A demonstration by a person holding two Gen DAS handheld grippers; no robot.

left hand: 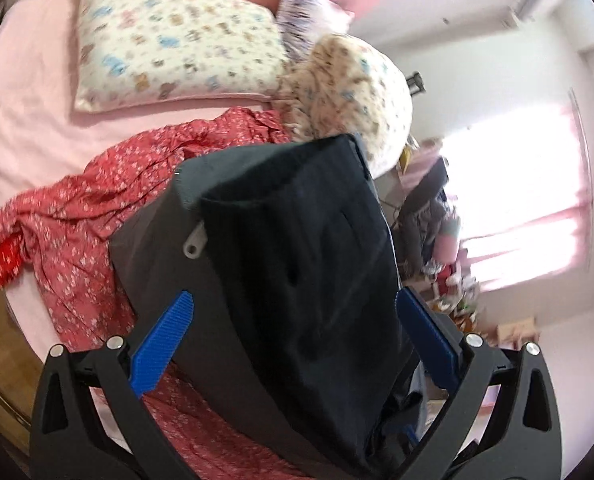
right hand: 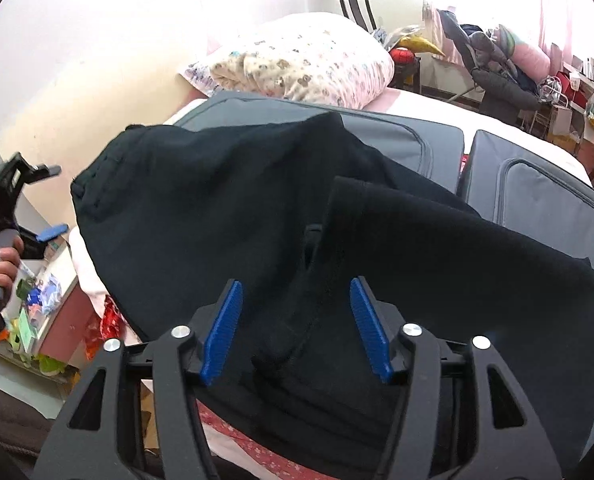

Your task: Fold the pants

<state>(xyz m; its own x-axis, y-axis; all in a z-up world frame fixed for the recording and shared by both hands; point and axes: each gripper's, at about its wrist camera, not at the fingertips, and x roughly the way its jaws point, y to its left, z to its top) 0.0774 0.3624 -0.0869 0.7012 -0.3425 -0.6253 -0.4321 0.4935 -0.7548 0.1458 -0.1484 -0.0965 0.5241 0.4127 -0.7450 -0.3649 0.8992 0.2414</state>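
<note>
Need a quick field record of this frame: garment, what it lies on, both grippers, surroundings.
garment: dark pants, partly folded, one layer lapped over another
support: grey padded mat on the bed
left gripper: open, blue pads either side of the pants, no grip visible
right gripper: open, pads apart over a fold of the pants
nearby: red floral cloth bunched beside the mat; printed pillow at the head of the bed
background: bright window with pink curtain
</note>
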